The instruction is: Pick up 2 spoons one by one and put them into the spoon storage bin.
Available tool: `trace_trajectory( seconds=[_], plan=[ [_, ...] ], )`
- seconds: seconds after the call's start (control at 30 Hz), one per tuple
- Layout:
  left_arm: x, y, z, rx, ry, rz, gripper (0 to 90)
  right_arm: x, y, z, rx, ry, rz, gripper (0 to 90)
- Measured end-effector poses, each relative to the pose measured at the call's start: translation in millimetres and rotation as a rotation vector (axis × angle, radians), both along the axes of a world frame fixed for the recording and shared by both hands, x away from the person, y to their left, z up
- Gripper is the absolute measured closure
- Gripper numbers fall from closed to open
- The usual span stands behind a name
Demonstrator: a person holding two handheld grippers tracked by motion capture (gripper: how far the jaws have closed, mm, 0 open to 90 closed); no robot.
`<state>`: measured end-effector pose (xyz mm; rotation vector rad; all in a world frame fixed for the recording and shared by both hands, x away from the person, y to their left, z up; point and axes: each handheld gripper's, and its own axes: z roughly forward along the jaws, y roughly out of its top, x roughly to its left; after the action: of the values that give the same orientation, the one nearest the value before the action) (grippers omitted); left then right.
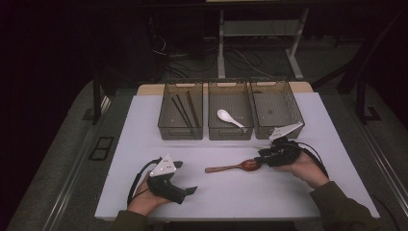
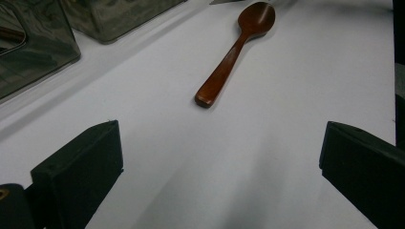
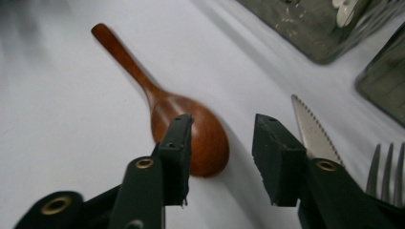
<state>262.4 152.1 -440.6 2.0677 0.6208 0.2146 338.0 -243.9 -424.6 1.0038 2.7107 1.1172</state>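
Fingers, right: right gripper [image 3: 222, 143] stands part-open, its fingers [image 3: 176, 143] apart with nothing gripped; one finger sits over the bowl of the wooden spoon [image 3: 188, 129], the gap lying off the bowl's edge, lower centre of the right gripper view.
Fingers, left: left gripper [image 1: 180, 188] is spread wide and empty, lower left of the high view, well apart from the spoon.
Spoon: lies flat on the white surface [image 1: 231, 192], centre of the high view, bowl toward the right gripper, handle toward the left.
Neighbours: knife [image 3: 313, 131] and fork [image 3: 387, 167] lie just beside the right fingers, lower right of the right gripper view.
Bins: three clear bins [image 1: 230, 115] stand in a row, upper centre; the left one holds dark chopsticks [image 1: 185, 108], the middle one a white spoon [image 1: 229, 118].
Risk, grip: closing here may pinch only the bowl's rounded rim; the smooth wood could skate out.
Risk, clutter: the outer finger may catch the knife and drag it.
Risk, lift: a bowl-end hold leaves the handle hanging, likely to swing.
Writing: none legible; no brand or label seen.
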Motion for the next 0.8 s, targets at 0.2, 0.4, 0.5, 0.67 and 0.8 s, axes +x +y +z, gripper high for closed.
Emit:
trace_trajectory(
  seconds=[0.2, 0.4, 0.5, 0.67, 0.8],
  plan=[
    [0.3, 0.1, -0.3, 0.003, 0.0, -0.002, 0.0, -5.4, -1.6, -3.7, -0.005, 0.008, 0.009, 50.3],
    [0.5, -0.4, -0.8, 0.002, 0.002, -0.001, 0.0, -3.1, 6.8, -11.3, -0.028, 0.017, 0.023, 48.8],
    [0.6, -0.5, -0.8, 0.005, 0.0, -0.004, 0.0, -2.8, 10.6, -14.3, -0.044, 0.013, 0.032, 48.6],
    [0.5, -0.6, -0.8, 0.005, 0.0, -0.004, 0.0, -3.2, 14.3, -16.2, -0.046, 0.009, 0.041, 48.7],
    [0.5, -0.5, -0.7, 0.005, -0.001, -0.004, 0.0, -3.9, 16.3, -17.5, -0.058, 0.008, 0.056, 49.1]
  ],
)
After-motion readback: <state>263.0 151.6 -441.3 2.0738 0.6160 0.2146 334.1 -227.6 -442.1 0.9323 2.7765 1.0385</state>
